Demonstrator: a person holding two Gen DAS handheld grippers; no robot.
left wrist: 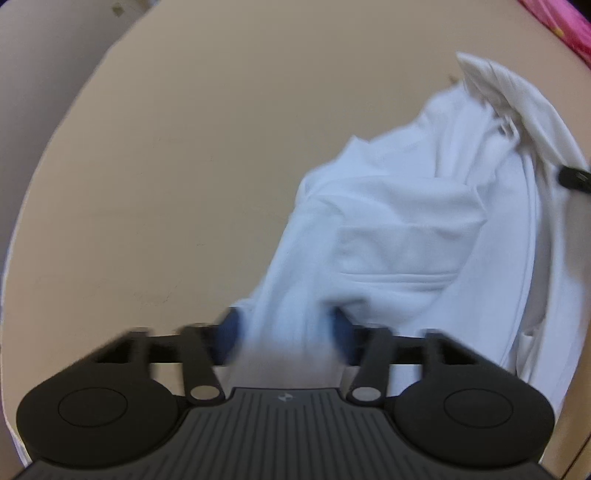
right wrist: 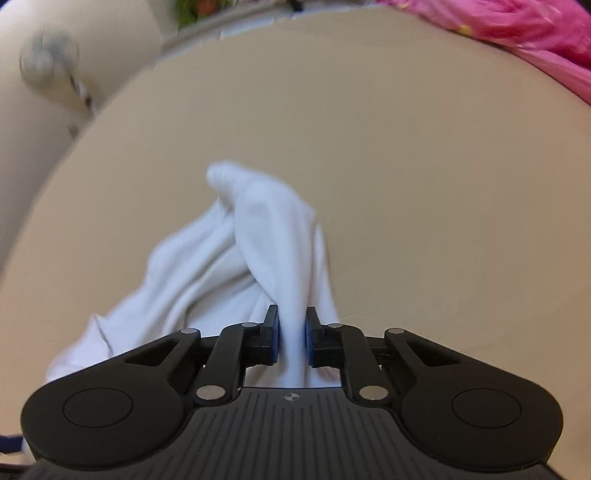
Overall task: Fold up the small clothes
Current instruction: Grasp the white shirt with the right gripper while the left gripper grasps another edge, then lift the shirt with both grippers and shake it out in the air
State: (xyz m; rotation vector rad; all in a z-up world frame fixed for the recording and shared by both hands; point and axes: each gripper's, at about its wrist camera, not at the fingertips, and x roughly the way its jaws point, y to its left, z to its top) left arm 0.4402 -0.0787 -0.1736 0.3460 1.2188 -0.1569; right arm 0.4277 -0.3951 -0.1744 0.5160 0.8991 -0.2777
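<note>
A small white garment lies crumpled on the beige table, with a cream-coloured part at its far end. My left gripper points steeply down at its near edge. A bunch of the cloth fills the gap between the blurred blue pads, which press it from both sides. In the right wrist view the same white garment rises in a pinched ridge. My right gripper is shut on that fold, its jaws nearly together with only the thin cloth between them.
A bright pink cloth lies along the table's far right edge and shows as a pink corner in the left wrist view. A small black part pokes in beside the garment at the right. Bare tabletop stretches beyond the garment.
</note>
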